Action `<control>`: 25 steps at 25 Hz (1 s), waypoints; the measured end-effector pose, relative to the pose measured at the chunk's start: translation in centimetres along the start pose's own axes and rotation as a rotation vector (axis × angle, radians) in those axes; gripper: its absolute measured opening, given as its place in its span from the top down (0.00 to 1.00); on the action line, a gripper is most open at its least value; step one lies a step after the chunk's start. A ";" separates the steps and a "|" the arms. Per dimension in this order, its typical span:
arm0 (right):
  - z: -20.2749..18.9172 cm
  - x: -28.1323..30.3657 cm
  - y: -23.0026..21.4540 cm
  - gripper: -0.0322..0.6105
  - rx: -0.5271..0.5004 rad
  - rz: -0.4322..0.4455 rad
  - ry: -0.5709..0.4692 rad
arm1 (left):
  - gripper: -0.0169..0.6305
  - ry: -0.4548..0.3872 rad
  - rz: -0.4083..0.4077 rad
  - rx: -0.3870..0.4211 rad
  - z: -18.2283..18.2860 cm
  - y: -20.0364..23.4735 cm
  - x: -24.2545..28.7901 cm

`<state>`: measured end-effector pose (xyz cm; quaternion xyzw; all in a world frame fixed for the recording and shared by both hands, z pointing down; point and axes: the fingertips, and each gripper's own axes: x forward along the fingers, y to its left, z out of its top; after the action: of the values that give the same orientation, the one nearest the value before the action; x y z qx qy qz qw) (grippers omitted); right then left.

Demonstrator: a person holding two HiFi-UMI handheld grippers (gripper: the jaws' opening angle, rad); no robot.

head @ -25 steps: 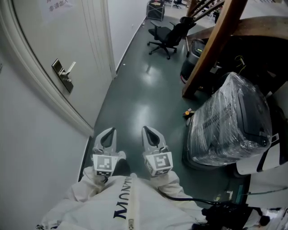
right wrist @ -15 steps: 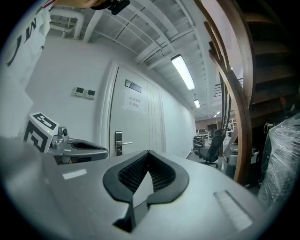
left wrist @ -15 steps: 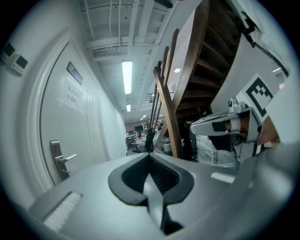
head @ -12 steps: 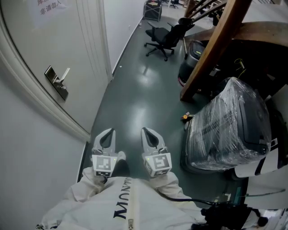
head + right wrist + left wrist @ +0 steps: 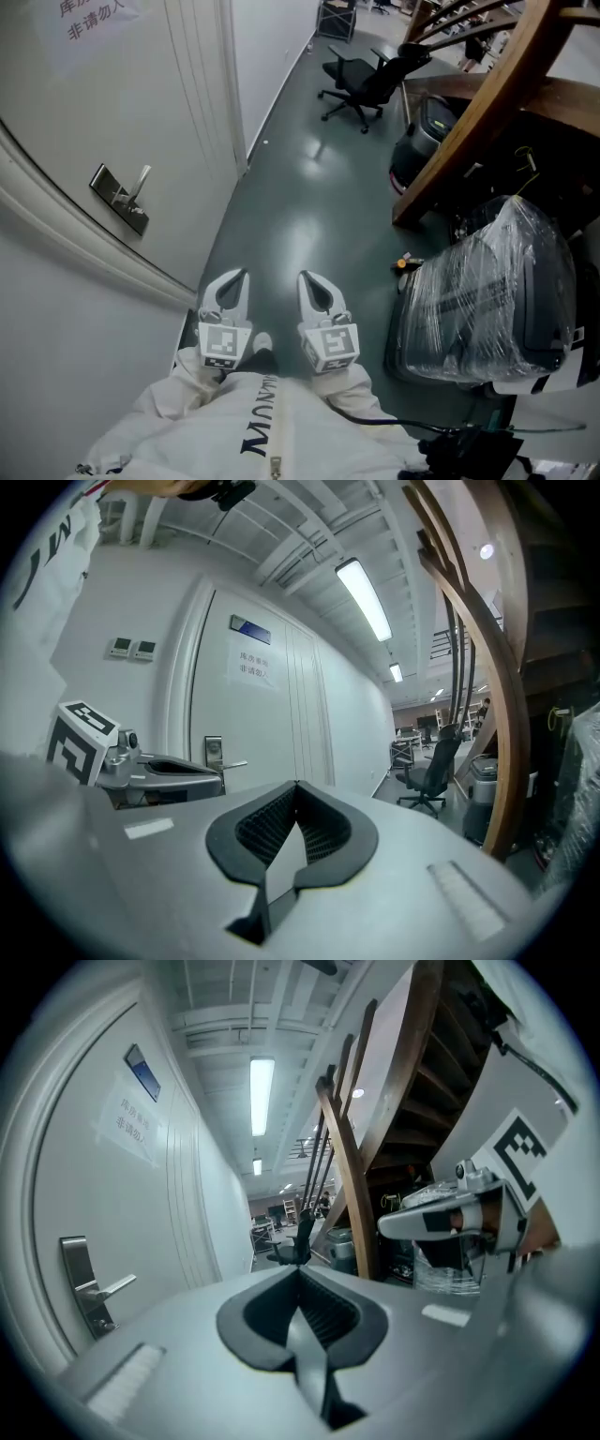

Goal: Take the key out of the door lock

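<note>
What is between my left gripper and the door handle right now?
Nothing stands there. In the head view, only the white door frame trim and a sliver of dark floor separate the shut left gripper from the door handle.

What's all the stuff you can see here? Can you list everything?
door: one, white, left
lock plate with lever: one, silver, on door; key too small to tell
paper sign: one, white, red print, door top
office chair: one, black, far end
wooden beam: one, brown, right
wrapped bundle: one, clear plastic, floor right
floor: dark green
left gripper: grey, jaws shut, empty
right gripper: grey, jaws shut, empty
sleeves: two, white, bottom
</note>
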<state>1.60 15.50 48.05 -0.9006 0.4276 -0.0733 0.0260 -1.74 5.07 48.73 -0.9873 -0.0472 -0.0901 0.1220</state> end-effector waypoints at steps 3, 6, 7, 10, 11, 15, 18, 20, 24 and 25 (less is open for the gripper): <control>0.2 3.7 -0.5 0.95 0.005 0.010 0.013 | 0.97 0.012 0.011 -0.004 -0.4 2.7 2.1; 0.6 7.5 -0.7 0.95 0.003 0.035 0.021 | 0.97 0.013 0.031 -0.010 -0.6 5.5 4.1; 0.7 8.8 -0.6 0.95 -0.002 0.047 0.023 | 0.97 0.014 0.041 -0.013 -0.8 6.4 4.6; 1.2 12.7 0.1 0.95 -0.020 0.086 0.025 | 0.97 0.022 0.076 -0.023 -1.4 9.5 5.7; 1.4 13.9 0.5 0.95 -0.027 0.099 0.024 | 0.97 0.025 0.089 -0.027 -1.7 10.6 5.9; 1.8 17.4 2.2 0.95 -0.041 0.155 0.037 | 0.97 0.041 0.147 -0.046 -3.0 14.0 5.8; 1.1 19.1 3.5 0.95 -0.042 0.198 0.066 | 0.97 0.052 0.190 -0.067 -3.8 15.9 5.4; 0.8 20.1 4.4 0.95 -0.051 0.241 0.082 | 0.97 0.060 0.224 -0.079 -4.2 16.8 5.1; 0.7 23.1 6.3 0.95 -0.071 0.341 0.087 | 0.97 0.078 0.304 -0.088 -5.2 19.0 5.0; 0.6 24.0 6.6 0.95 -0.073 0.362 0.088 | 0.97 0.082 0.322 -0.087 -5.4 19.6 5.1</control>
<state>11.57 -7.29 49.34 -0.8052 0.5859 -0.0910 -0.0125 4.59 -14.84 50.28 -0.9819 0.1205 -0.1117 0.0938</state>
